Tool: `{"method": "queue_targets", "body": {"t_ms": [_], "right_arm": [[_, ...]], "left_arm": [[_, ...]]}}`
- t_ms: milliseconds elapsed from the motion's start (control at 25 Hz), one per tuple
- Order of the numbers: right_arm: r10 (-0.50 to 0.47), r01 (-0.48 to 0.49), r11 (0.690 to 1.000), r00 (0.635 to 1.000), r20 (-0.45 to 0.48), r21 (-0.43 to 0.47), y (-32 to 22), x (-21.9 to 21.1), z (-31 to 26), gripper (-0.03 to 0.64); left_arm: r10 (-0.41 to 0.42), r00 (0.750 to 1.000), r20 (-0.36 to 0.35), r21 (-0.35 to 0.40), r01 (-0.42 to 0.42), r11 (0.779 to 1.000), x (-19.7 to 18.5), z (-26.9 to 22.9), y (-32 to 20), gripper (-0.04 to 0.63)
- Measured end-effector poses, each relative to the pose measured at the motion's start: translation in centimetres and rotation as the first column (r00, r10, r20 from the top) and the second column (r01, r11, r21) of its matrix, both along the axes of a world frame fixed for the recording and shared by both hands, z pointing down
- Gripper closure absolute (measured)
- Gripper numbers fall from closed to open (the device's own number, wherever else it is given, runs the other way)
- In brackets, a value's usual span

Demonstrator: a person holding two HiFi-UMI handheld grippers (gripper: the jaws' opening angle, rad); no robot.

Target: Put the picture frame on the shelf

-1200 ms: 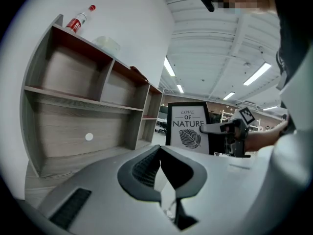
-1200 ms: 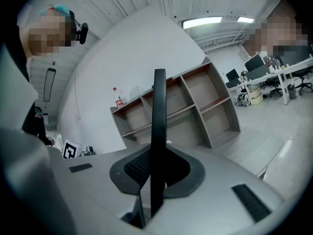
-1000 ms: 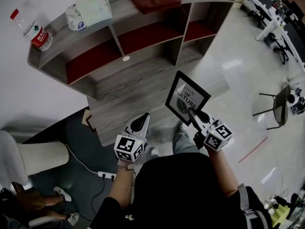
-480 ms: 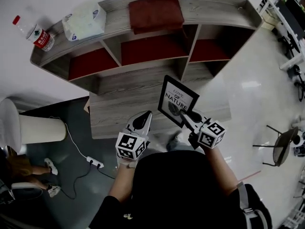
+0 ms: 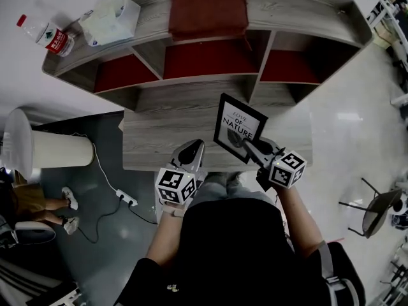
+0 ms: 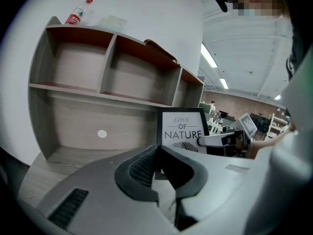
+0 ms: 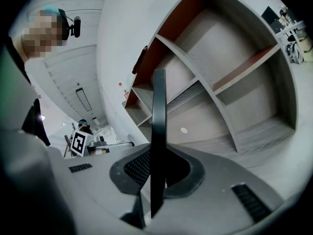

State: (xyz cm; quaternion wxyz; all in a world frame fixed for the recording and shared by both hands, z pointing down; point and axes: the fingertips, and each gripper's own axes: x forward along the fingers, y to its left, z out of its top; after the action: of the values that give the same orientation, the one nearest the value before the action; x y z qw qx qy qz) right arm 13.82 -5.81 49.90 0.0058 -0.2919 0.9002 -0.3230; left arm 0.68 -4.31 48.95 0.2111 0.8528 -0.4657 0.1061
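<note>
Both grippers have moved in toward the shelf (image 5: 191,101) since the earlier frames. The picture frame (image 5: 239,127) now shows in the head view over the front right part of the desk (image 5: 153,148), where a second ago it hung out over the floor.

Item 1, picture frame: black border, white print reading LOVE OF NATURE above a dark leaf. It is held upright in front of the shelf and does not rest on the desk. I get it edge-on from the right gripper view and face-on from the left gripper view.

Item 2, right gripper (image 5: 247,145): fingers pinching the frame at its lower right edge. The black edge runs straight down between the pads (image 7: 136,168).

Item 3, left gripper (image 5: 191,152): fingers pressed together with nothing between them. It is just left of the frame and not touching it.

Item 4, shelf: grey wood grain, with three upper compartments lined red. The open bay below has a white round sticker (image 6: 101,134) on its back panel.

Item 5, shelf top: a water bottle (image 5: 48,34) with a red cap lies at the far left. Beside it is what I take to be a tissue pack (image 5: 108,19), and a folded red cloth (image 5: 207,11) lies over the middle.

Item 6, floor at left: a white cylinder (image 5: 38,152) and a power strip (image 5: 125,199) with its cord.
</note>
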Motion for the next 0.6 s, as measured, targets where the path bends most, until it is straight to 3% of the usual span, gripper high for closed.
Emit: {"method": "queue_targets", "body": {"t_ms": [280, 440, 600], "right_arm": [[-0.059, 0.059, 0.998, 0.998, 0.0, -0.013, -1.5, -0.9, 0.7, 0.588], [-0.098, 0.098, 0.995, 0.995, -0.009, -0.03, -2.5, -1.9, 1.4, 0.588], [-0.148, 0.147, 0.989, 0.989, -0.032, -0.029, -3.7, -3.2, 2.2, 0.588]], "left_arm": [[0.016, 1.0, -0.011, -0.049, -0.017, 0.999, -0.3, 2.5, -3.0, 0.568], [0.1, 0.994, -0.039, -0.09, -0.103, 0.991, 0.1, 4.4, -4.7, 0.482], [0.205, 0.972, -0.117, -0.14, -0.22, 0.965, 0.7, 6.4, -6.2, 0.365]]}}
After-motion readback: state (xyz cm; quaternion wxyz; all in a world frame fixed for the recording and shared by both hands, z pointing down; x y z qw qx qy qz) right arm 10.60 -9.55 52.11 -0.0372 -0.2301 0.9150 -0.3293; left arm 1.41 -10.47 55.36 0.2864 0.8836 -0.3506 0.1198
